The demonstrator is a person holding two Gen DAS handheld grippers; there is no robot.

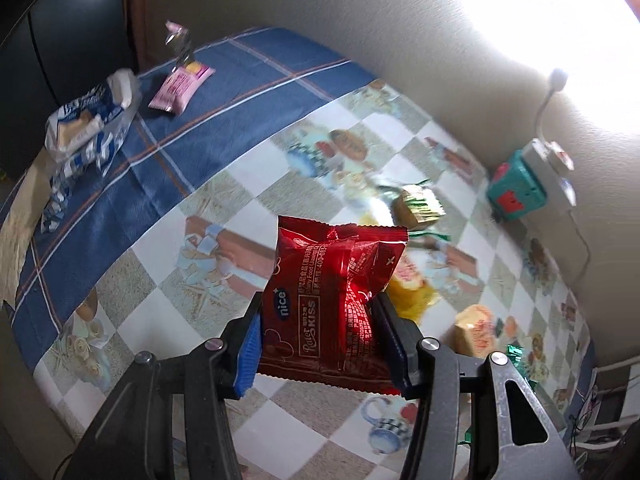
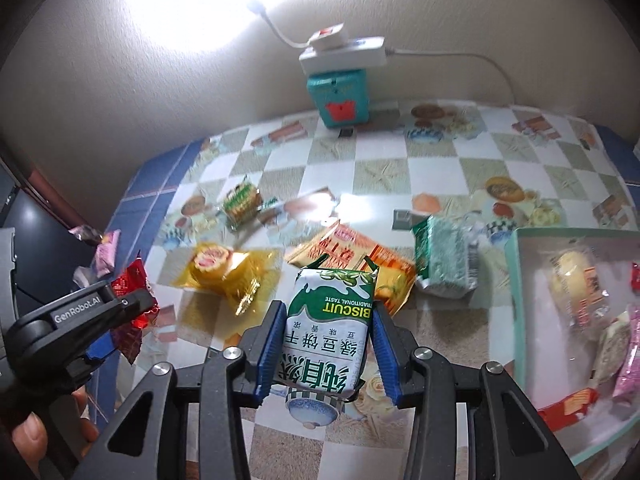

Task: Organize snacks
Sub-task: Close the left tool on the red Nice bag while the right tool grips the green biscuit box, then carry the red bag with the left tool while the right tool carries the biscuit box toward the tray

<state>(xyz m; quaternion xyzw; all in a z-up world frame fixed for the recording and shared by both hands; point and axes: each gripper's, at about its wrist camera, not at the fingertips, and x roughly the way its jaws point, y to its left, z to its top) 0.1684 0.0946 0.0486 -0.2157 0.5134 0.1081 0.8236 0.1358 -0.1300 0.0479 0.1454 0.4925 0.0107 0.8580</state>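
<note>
My left gripper [image 1: 320, 320] is shut on a red "nice KISS" snack packet [image 1: 336, 292] and holds it above the table. It also shows in the right wrist view [image 2: 132, 304] at the left with the red packet [image 2: 130, 284]. My right gripper [image 2: 328, 340] is shut on a green-and-white biscuit pack [image 2: 328, 332], held above the table. A light green tray [image 2: 516, 280] at the right holds several snacks. Loose on the table lie a yellow cake packet [image 2: 224, 268], an orange packet [image 2: 360, 256], a pale green packet [image 2: 444, 260] and a small gold-green snack [image 2: 240, 200].
A teal box [image 2: 340, 96] with a white power strip [image 2: 344, 54] on top stands at the wall. A pink packet [image 1: 180, 84] and a blue-white wrapper [image 1: 88, 128] lie on the blue part of the tablecloth [image 1: 224, 92]. A dark screen [image 1: 60, 32] stands beyond.
</note>
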